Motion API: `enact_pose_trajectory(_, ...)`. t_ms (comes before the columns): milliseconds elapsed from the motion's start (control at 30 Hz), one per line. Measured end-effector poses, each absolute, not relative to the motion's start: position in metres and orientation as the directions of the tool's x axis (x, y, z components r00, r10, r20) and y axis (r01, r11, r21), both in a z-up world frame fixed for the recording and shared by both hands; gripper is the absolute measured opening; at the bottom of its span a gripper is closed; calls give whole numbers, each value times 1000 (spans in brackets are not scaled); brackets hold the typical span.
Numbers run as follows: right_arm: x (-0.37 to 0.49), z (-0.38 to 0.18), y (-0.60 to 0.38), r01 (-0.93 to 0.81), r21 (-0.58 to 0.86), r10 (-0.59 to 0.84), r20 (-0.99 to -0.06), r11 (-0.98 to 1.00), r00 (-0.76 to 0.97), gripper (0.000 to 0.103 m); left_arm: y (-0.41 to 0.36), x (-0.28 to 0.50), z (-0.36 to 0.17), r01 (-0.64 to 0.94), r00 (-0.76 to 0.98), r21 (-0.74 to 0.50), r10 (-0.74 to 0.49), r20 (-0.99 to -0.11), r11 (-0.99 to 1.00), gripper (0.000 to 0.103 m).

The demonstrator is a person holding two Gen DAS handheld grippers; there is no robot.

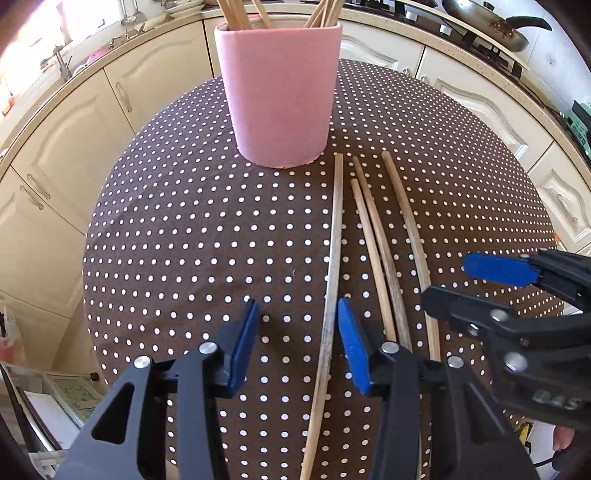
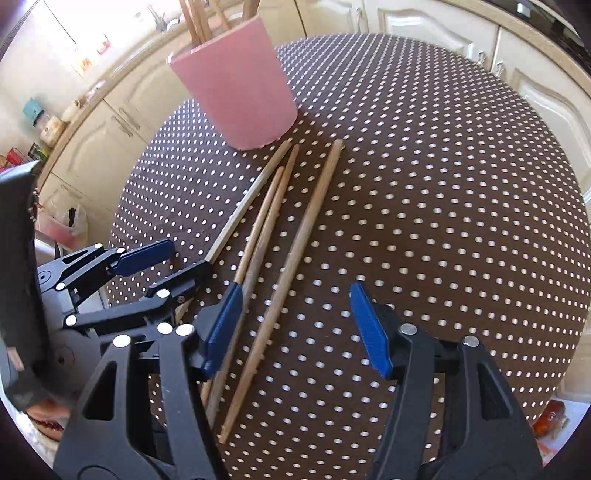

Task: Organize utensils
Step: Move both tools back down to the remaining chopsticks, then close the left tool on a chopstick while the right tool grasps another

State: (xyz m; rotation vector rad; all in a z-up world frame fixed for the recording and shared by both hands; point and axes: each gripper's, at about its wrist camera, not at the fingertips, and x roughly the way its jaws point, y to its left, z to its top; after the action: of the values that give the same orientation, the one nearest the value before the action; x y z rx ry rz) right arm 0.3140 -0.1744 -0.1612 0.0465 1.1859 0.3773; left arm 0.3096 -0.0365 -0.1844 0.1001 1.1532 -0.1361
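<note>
A pink cup [image 1: 277, 92] [image 2: 236, 88] stands at the far side of the dotted brown tablecloth [image 1: 177, 229] and holds several wooden chopsticks. Several more lie side by side on the cloth in front of it. My left gripper [image 1: 299, 347] [image 2: 166, 269] is open low over the cloth. The leftmost chopstick [image 1: 334, 236] [image 2: 251, 199] runs between its blue pads, close to the right pad [image 1: 352, 347]. My right gripper [image 2: 295, 328] [image 1: 476, 288] is open too. It straddles the rightmost chopstick [image 2: 310, 214] [image 1: 410, 229], and its left pad [image 2: 221, 328] lies over the middle pair [image 2: 269, 206].
Cream kitchen cabinets [image 1: 110, 110] curve round the far side of the round table. A stove with a frying pan [image 1: 491, 22] is at the back right. The two grippers sit close side by side. Bare cloth lies left of the chopsticks and to their right [image 2: 443, 221].
</note>
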Motion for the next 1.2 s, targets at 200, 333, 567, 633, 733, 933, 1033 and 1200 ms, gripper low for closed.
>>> enact_pose_trajectory(200,326,-165,-154,-262,102,182,-936,960,303,36,-37,311,-185,173,399,15,-57,-915,985,43)
enact_pose_trajectory(333,331,-168,-138,-318,-10,89,-951,948,295,21,-43,312,-186,183,396,32,-44,-917,983,43)
enact_pose_trajectory(567,349,-169,-141,-354,14,101,-968,935,230,12,-67,321,-183,238,348,21,-65,-935,971,10)
enact_pose_trajectory(633,351,-169,-142,-365,12,103,-968,931,231,12,-71,324,-183,241,332,3,-80,-940,970,7)
enact_pose_trajectory(733,349,-167,-146,-366,28,120,-965,930,233,11,-76,327,-183,246,327,4,-79,-942,969,7)
enact_pose_trajectory(933,320,-164,-169,-353,61,170,-944,934,284,7,-71,324,-179,227,345,-78,-156,-926,971,6)
enact_pose_trajectory(1033,312,-158,-183,-339,103,218,-923,935,318,7,-69,313,-171,240,384,-97,-186,-905,966,6)
enact_pose_trajectory(1200,299,-146,-205,-332,168,284,-896,928,342,7,-65,287,-153,270,431,-118,-229,-873,956,6)
